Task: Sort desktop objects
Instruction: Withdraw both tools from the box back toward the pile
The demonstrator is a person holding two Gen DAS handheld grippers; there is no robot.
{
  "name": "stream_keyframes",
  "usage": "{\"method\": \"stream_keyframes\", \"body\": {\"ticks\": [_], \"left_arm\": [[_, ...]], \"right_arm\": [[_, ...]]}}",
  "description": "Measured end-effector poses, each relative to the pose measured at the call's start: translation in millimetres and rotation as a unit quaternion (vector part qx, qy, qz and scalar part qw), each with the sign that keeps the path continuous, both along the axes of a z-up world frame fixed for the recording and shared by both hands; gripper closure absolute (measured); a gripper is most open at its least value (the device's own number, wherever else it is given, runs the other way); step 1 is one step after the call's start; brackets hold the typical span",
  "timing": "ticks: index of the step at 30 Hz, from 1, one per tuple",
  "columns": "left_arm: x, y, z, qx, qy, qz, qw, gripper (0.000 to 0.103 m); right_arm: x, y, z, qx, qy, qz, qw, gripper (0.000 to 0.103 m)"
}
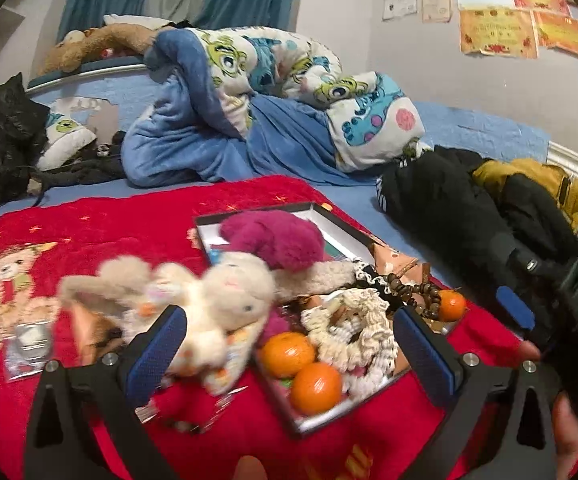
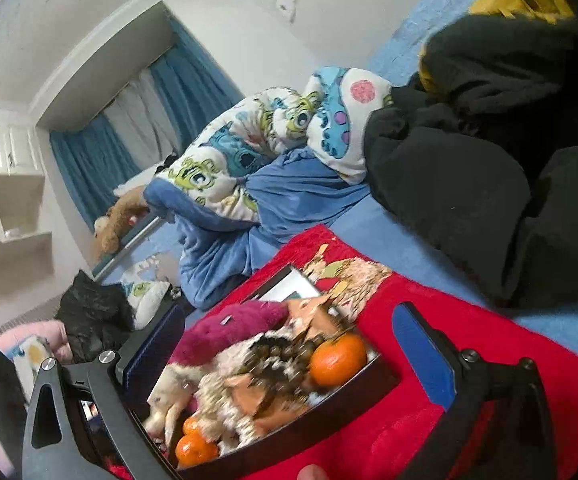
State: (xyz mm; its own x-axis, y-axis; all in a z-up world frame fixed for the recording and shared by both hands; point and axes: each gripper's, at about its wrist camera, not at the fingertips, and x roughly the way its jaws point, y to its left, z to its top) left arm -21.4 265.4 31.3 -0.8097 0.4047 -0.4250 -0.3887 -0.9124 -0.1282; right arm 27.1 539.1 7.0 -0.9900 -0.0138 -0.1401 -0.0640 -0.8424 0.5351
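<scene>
Two wrist views look over a bed where a red blanket [image 1: 89, 220] serves as the work surface.

In the left view, the left gripper [image 1: 289, 340] has its fingers spread wide and holds nothing. A cream plush rabbit [image 1: 209, 312] lies blurred just inside the left finger, at about 10 o'clock from the midpoint between the tips. Its long axis runs roughly from 9 to 3 o'clock, ears toward 9, head toward the tray. It looks soft and shaggy, and whether it touches the finger pad cannot be told.

A shallow black tray [image 1: 309, 424] sits between the fingers toward 1 o'clock. It holds two smooth oranges [image 1: 301, 368], a knotted cream cord bundle [image 1: 349, 332], dark wooden beads [image 1: 413, 292], a third orange [image 1: 451, 306] at the far corner, and a magenta plush [image 1: 277, 240] lying over an open white-lined box [image 1: 329, 220] behind.

In the right view, the right gripper [image 2: 289, 360] is also open and empty, straddling the tray [image 2: 349, 412], whose long axis runs from 7 to 1 o'clock. The beads [image 2: 285, 350] and an orange [image 2: 337, 360] lie dead ahead.

By my judgement the left hand is nearer the rabbit, which is probably the next item to go into the tray at 3 o'clock.

A clear packet [image 1: 29, 344] lies on the blanket at 9 o'clock.
</scene>
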Motion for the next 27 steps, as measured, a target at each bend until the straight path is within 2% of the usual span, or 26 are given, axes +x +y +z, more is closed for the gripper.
{"method": "stream_keyframes", "body": {"ticks": [6,9,13,16,21,24,27], "left_arm": [[39,-80,27,-0.003,0.023,0.063,0.9978,0.000],[53,-129,41,0.016,0.022,0.094,0.9952,0.000],[72,-191,57,0.009,0.037,0.137,0.9898,0.000],[78,-233,61,0.022,0.036,0.155,0.9869,0.000],[62,-285,59,0.042,0.033,0.186,0.9811,0.000],[40,-293,56,0.041,0.037,0.196,0.9791,0.000],[12,-297,47,0.046,0.031,0.191,0.9800,0.000]], "right_arm": [[11,-64,10,0.060,-0.016,0.038,0.997,0.000],[20,-94,17,0.048,-0.003,0.063,0.997,0.000],[19,-134,30,0.046,-0.001,0.089,0.995,0.000],[10,-163,40,0.053,0.000,0.110,0.992,0.000],[-23,-207,61,0.070,0.012,0.152,0.986,0.000],[-47,-228,70,0.084,0.005,0.168,0.982,0.000],[-65,-241,66,0.088,0.005,0.188,0.978,0.000]]}}
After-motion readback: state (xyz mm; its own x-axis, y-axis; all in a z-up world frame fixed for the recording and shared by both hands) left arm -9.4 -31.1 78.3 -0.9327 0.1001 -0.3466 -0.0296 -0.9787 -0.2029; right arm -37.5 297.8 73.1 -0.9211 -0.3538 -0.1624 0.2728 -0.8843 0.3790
